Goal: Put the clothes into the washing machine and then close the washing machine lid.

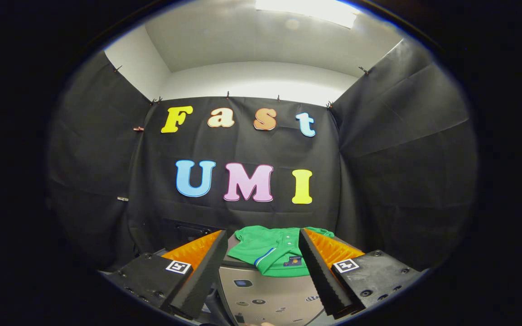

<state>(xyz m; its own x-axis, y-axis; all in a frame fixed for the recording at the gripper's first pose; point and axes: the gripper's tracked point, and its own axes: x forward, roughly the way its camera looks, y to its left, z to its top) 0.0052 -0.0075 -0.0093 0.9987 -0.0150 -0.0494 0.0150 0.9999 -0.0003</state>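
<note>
A: What are the fingers of the gripper doing?
B: Spread wide, holding nothing.
A: And the clothes?
B: A folded green shirt, lower centre, lies crosswise on the washing machine, just beyond the fingertips.

Single fisheye cam rides on the gripper, looking fwd along its two spread-apart fingers and roughly level at the booth's back wall, ceiling light in the top of the view. It sits close above the washing machine, near its front edge, w/ the green shirt just ahead on top.
</note>
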